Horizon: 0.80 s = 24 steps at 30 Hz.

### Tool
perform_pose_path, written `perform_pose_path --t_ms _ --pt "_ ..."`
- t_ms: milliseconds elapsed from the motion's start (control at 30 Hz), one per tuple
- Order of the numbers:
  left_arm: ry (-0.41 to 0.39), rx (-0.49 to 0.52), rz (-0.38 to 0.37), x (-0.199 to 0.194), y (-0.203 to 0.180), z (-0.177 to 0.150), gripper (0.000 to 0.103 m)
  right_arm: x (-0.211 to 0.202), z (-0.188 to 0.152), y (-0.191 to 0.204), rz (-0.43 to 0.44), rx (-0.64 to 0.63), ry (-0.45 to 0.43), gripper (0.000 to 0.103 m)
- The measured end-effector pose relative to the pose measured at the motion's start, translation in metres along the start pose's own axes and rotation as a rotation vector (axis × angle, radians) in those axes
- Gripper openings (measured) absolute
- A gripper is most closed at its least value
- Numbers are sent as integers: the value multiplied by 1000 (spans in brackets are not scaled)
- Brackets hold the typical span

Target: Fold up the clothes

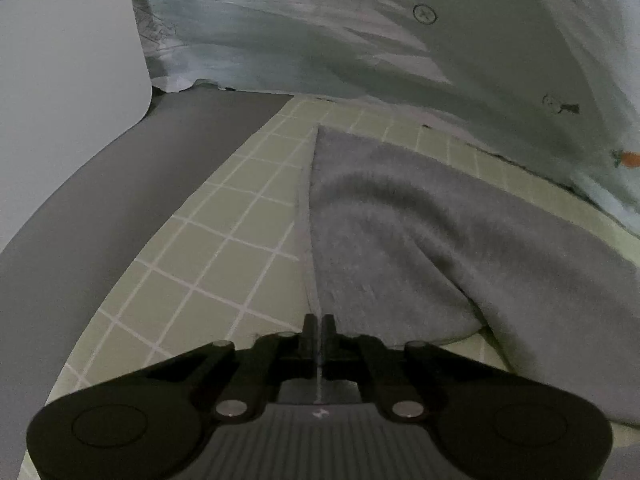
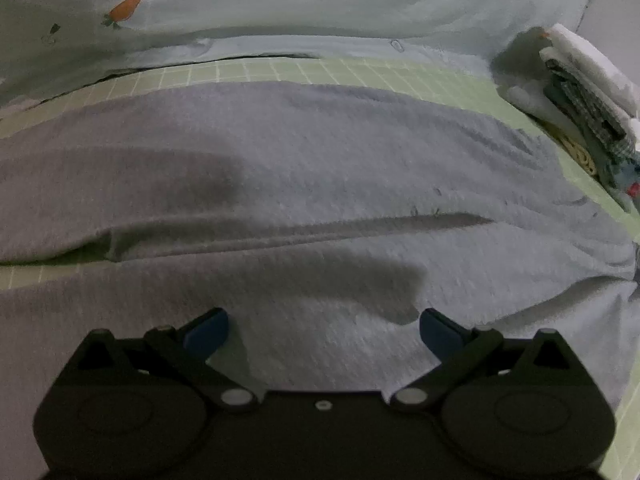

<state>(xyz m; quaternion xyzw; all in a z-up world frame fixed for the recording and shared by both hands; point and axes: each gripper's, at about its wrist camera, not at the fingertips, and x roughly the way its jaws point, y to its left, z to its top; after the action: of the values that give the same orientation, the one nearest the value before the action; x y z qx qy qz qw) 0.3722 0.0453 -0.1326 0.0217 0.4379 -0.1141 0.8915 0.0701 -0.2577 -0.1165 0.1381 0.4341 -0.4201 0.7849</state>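
The left tool has its jaws pinched together on the hem of the grey cloth, a thin strip of the edge running back between the fingers. From there the hem runs straight away over the green grid mat, with the cloth spreading to the right in soft folds. Beyond the mat lie a dark grey surface and a pale blue sheet.

The right tool hangs over the cloth with its blue-tipped jaws wide apart, nothing gripped between them. The cloth is folded over itself, a crease crossing the middle. A stack of folded laundry sits at the far right on the mat, near the cloth's edge. The sheet behind carries a carrot print.
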Motion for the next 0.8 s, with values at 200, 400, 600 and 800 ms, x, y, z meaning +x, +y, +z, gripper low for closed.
perform_pose_path --t_ms 200,400,600,800 --pt "-65 15 132 -6 33 15 1 1 1 -3 9 1 2 103" --pt "-58 -91 162 -6 64 32 5 2 3 -5 26 6 -4 103" --pt "-9 -197 114 -35 78 14 49 1 3 -10 40 9 3 103" --pt "64 -107 77 -81 81 -39 71 -1 -5 -16 62 36 8 103"
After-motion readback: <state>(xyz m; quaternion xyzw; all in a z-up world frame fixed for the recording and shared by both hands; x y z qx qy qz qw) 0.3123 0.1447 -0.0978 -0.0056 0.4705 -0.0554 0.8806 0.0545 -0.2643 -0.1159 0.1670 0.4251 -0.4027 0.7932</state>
